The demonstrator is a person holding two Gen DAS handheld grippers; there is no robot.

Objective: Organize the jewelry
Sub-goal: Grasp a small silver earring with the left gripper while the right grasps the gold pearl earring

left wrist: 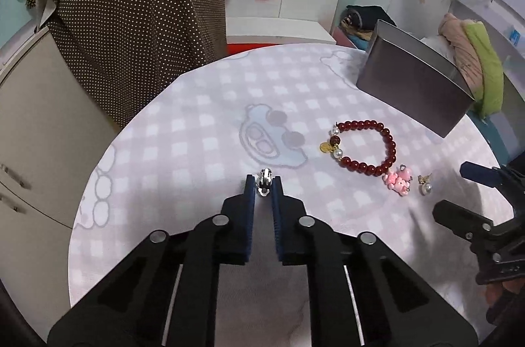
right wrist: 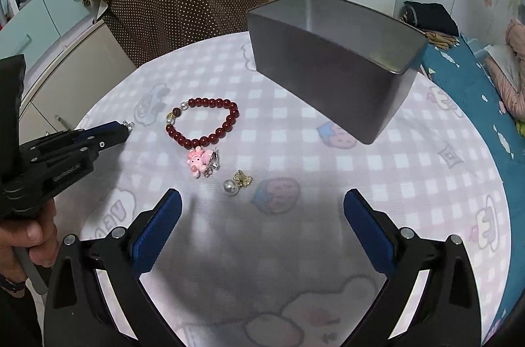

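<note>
My left gripper [left wrist: 264, 183] is shut on a small silver jewelry piece [left wrist: 265, 181] that rests on the checked tablecloth [left wrist: 183, 150]. To its right lies a dark red bead bracelet [left wrist: 390, 147] with a pink pig charm [left wrist: 398, 179]. A pearl earring [left wrist: 426, 188] with a gold bow sits just right of the charm. In the right wrist view my right gripper [right wrist: 262, 193] hangs open above the cloth, just short of the pearl earring [right wrist: 231, 186]. The bracelet [right wrist: 229, 120] and pig charm [right wrist: 197, 163] lie beyond it, a small silver clip [right wrist: 215, 160] beside the charm.
An open grey metal tin [right wrist: 328, 78] stands at the far right of the round table. A brown dotted cloth [left wrist: 141, 29] drapes furniture behind the table, beside a beige cabinet [left wrist: 39, 133]. A bed with blue cover [right wrist: 475, 91] lies to the right.
</note>
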